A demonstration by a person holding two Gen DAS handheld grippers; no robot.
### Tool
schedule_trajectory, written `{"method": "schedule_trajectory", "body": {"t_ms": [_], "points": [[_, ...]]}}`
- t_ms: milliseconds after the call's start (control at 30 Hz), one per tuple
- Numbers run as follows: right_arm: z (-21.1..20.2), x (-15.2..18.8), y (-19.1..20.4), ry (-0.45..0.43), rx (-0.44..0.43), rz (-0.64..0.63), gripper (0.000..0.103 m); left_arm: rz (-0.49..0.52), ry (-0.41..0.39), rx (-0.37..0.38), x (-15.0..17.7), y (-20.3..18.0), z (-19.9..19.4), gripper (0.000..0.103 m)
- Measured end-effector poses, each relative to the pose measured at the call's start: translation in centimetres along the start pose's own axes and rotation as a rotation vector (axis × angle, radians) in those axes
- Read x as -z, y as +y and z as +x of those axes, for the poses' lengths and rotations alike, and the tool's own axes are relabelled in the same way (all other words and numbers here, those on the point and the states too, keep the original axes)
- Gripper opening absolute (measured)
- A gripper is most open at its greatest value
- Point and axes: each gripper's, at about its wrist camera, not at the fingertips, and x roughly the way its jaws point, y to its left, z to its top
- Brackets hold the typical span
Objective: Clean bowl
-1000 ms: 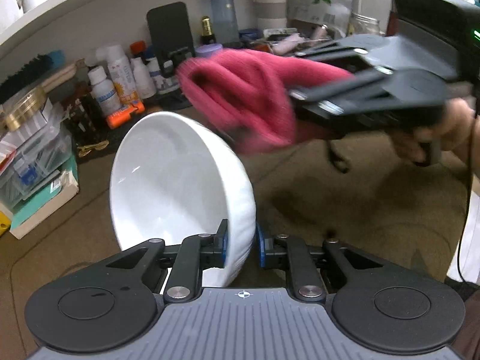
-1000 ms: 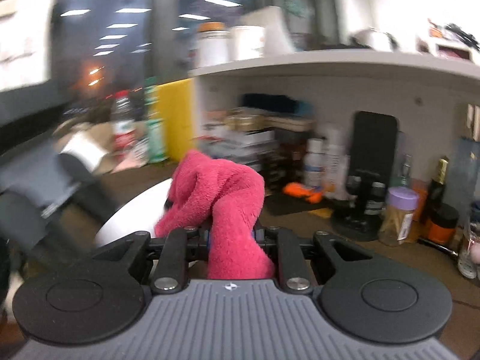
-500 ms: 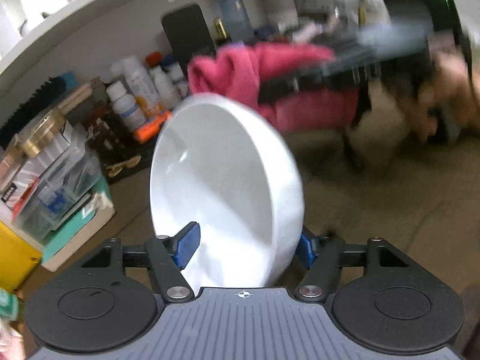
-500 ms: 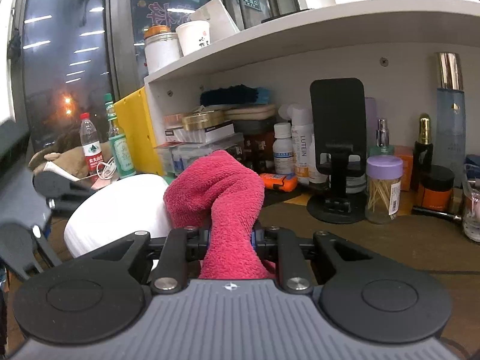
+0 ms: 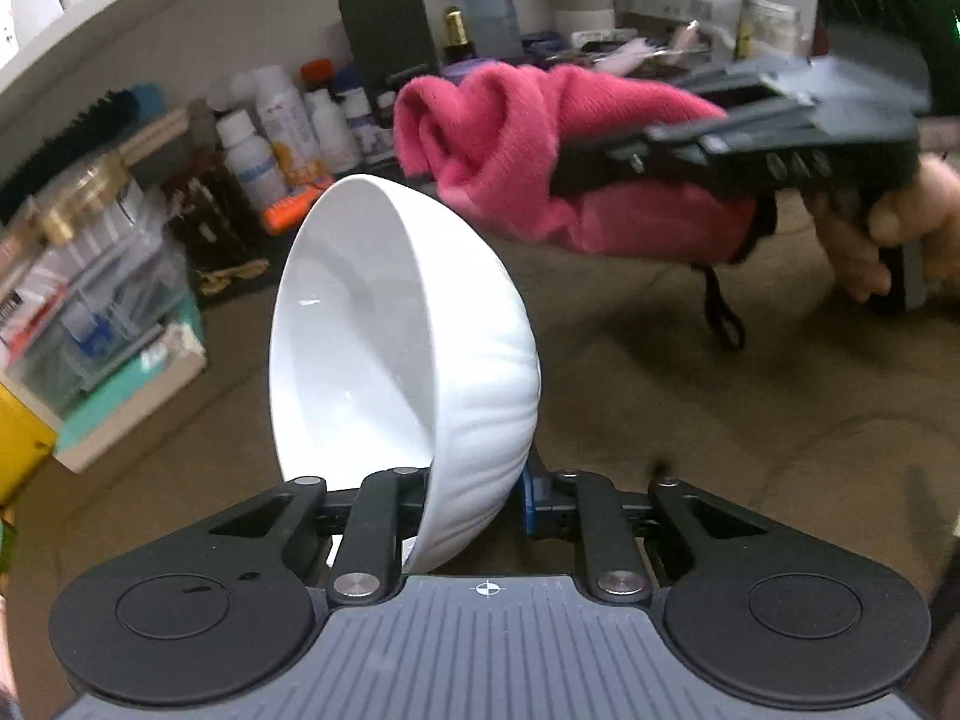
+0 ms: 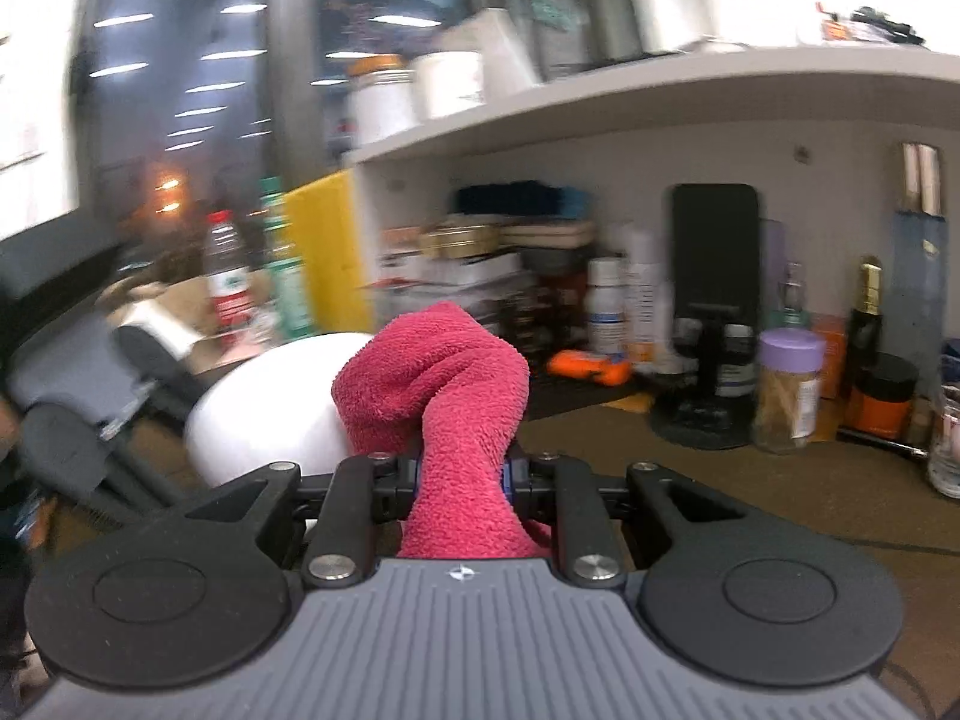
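Left gripper (image 5: 474, 495) upright under tilted bowl (image 5: 408, 360) — right gripper (image 6: 459, 477) level, gripping cloth (image 6: 444, 396)

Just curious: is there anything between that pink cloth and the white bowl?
Nothing. In the left wrist view, the pink cloth hangs just above the white bowl's upper rim, with only distant shelf clutter behind.

Bowl (image 6: 270, 414) blurred, partly hidden behind cloth (image 6: 444, 396).
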Motion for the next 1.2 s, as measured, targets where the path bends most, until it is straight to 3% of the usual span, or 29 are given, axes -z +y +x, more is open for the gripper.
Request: {"method": "schedule_trajectory", "body": {"t_ms": [200,333,533,633,733,833,967,1000,1067,1133,1167,1200], "points": [[-4.1,1.8,4.8,0.1,-0.195,-0.143,0.021,0.006,0.012,0.046,0.6,-1.1,-0.8,0.021],[-5.0,1.4,6.2,0.114,-0.217,-0.206,0.021,0.024,0.019,0.064,0.4,-1.1,-0.8,0.021],[0.4,-0.4,2.7,0.1,-0.096,-0.103,0.021,0.023,0.013,0.067,0.2,-0.6,-0.8,0.021],[2.3,-0.7,1.0,0.074,0.007,-0.039,0.02,0.006,0.003,0.081,0.0,0.2,-0.8,0.021],[3.0,-0.5,-0.3,0.06,0.042,-0.006,0.02,0.033,0.009,0.095,-0.1,-0.1,-0.3,0.025],[3.1,-0.2,-1.2,0.054,0.058,-0.004,0.02,0.047,0.008,0.081,0.3,-0.4,0.1,0.037],[2.9,0.2,-1.5,0.052,0.046,-0.008,0.02,0.055,-0.017,-0.023,1.0,-0.8,0.9,0.075],[2.9,0.2,-1.5,0.052,0.044,-0.008,0.02,0.052,-0.025,-0.054,1.1,-0.8,1.1,0.08],[3.0,0.1,-1.5,0.052,0.039,-0.009,0.021,0.052,-0.033,-0.089,1.0,-0.9,1.3,0.074],[2.9,0.0,-1.5,0.049,0.036,-0.005,0.021,0.075,-0.019,-0.079,0.5,-1.4,1.2,0.052],[2.9,0.0,-1.4,0.048,0.033,-0.003,0.021,0.085,-0.011,-0.07,0.4,-1.5,1.2,0.031],[2.8,0.0,-1.3,0.047,0.027,-0.006,0.021,0.113,0.005,-0.064,0.2,-2.1,1.1,0.025]]}}
